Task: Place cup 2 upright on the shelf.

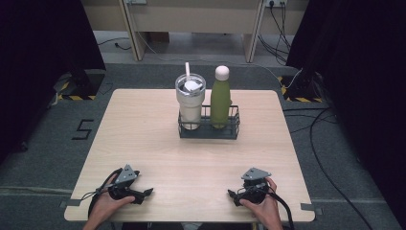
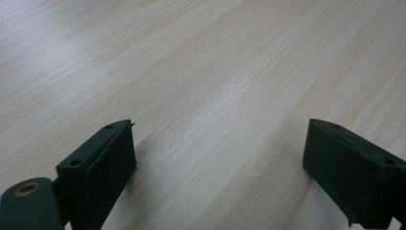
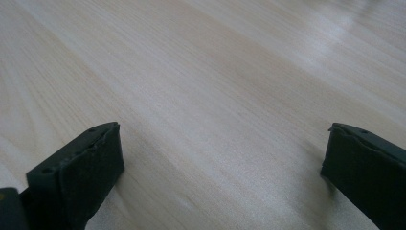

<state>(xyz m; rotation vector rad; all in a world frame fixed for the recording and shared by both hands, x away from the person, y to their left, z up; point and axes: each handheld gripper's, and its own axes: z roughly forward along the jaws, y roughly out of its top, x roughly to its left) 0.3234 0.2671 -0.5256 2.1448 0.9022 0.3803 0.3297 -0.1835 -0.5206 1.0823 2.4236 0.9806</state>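
Both tongs rest on the near edge of the wooden table [image 1: 143,139], each gripped by one of the person's hands. At the left, the left gripper [image 1: 146,192] points its jaws inward toward the other tool; in the left gripper view its two black jaws stand wide apart with bare wood grain between them, holding nothing. At the right, the right gripper [image 1: 231,194] points inward in turn, so the two tools face each other across a stretch of bare tabletop. In the right gripper view its jaws are likewise spread wide and empty, their tips low over the wood.

Well beyond both tongs, toward the far side of the table and roughly midway between them, stands a dark wire basket [image 1: 209,132]. Inside it, on the side nearer the left gripper, a cream tumbler [image 1: 190,106] stands upright with a lid and a pale straw [image 1: 187,71] rising from it. Just beside it, on the side nearer the right gripper, a green bottle [image 1: 220,101] with a pale rounded cap stands upright too. Neither tool touches the basket or its contents.
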